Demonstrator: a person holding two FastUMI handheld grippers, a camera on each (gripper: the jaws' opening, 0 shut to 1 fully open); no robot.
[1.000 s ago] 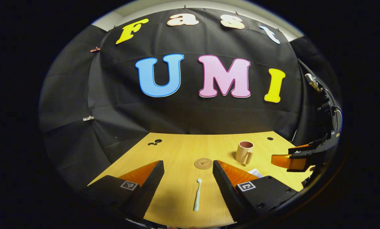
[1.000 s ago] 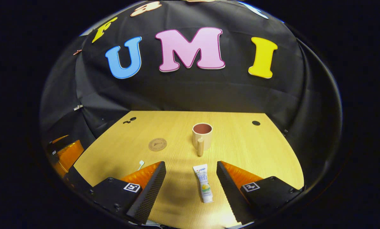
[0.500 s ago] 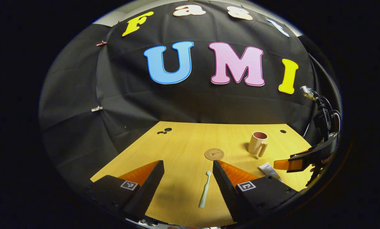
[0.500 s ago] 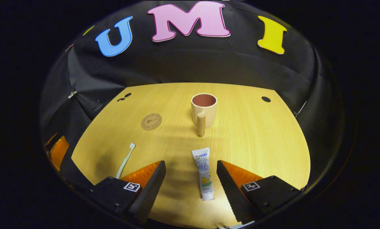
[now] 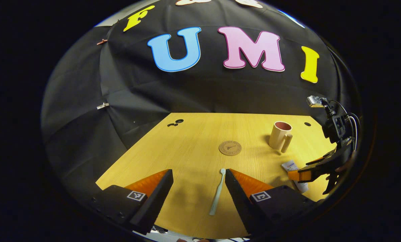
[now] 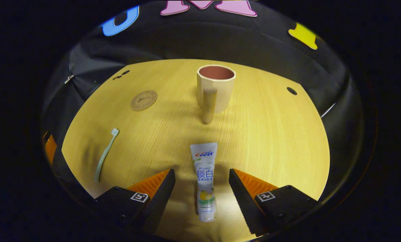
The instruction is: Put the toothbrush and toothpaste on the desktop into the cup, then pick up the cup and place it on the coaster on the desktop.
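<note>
Both views look forward and down over the desk point(image 5: 193, 151) from close above; both share the cup point(image 6: 216, 88) and coaster point(image 5: 230, 148).

Overhead light bright on desktop point(image 6: 271, 134); soft shadow beside cup point(image 6: 217, 87); heavy fisheye bending at edges; sharp focus.

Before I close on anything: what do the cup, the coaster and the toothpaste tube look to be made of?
Cup: matte beige outside, reddish-brown inside, no glare; looks like plastic or matte ceramic, cannot tell which.
Coaster: thin brown disc with a stamped emblem and dull surface; probably cork or pressed wood fibre.
Toothpaste tube: glossy printed white skin, flattened at the far end; soft laminated plastic, likely squashy.
</note>
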